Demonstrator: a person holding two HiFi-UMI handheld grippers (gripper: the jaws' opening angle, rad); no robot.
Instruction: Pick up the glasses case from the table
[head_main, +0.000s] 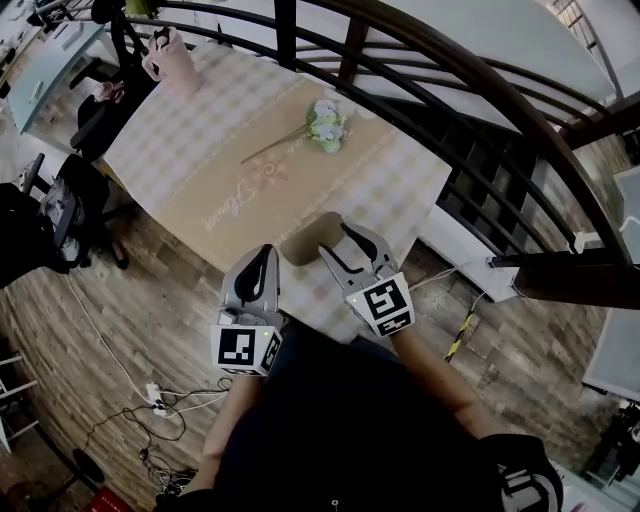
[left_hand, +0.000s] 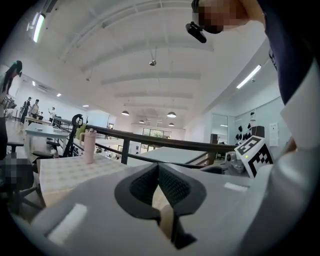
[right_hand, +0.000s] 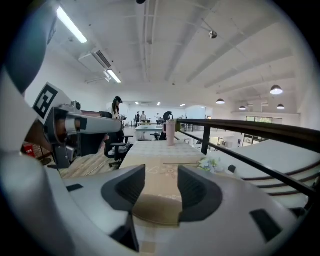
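Table (head_main: 170, 140): rectangular, covered in a pale, fine-checked cloth. A tan runner (head_main: 250, 190) with faint script is laid lengthwise down its middle.

Left claw (left_hand: 159, 175): grey shell, dark ribbed pads. The jaws are seen together, with nothing gripped, and are held at the table's near edge, left of the case.

Right claw (right_hand: 161, 187): same build. The jaws are held apart and empty, with the case seen low between them; the pads are not pressed on it.

Glasses case (head_main: 308, 240): brown, matte, a rounded oblong. It lies flat on the near end of the runner, close to the table's near edge.

Around: a dark curved railing (head_main: 480, 90) of bars is run along the far and right sides of the table. A black office chair (head_main: 70, 205) is parked at the left. A pink tumbler (head_main: 175, 62) is stood upright at the far left corner. A small white-and-green bouquet (head_main: 326, 125) is laid on the far part of the runner, well apart from the case. The case's top is unobstructed.

Floor (head_main: 120, 330): wood-look planks, with loose cables (head_main: 160, 405) at near left. The room is an open office with a white ceiling, strip lights and desks beyond.
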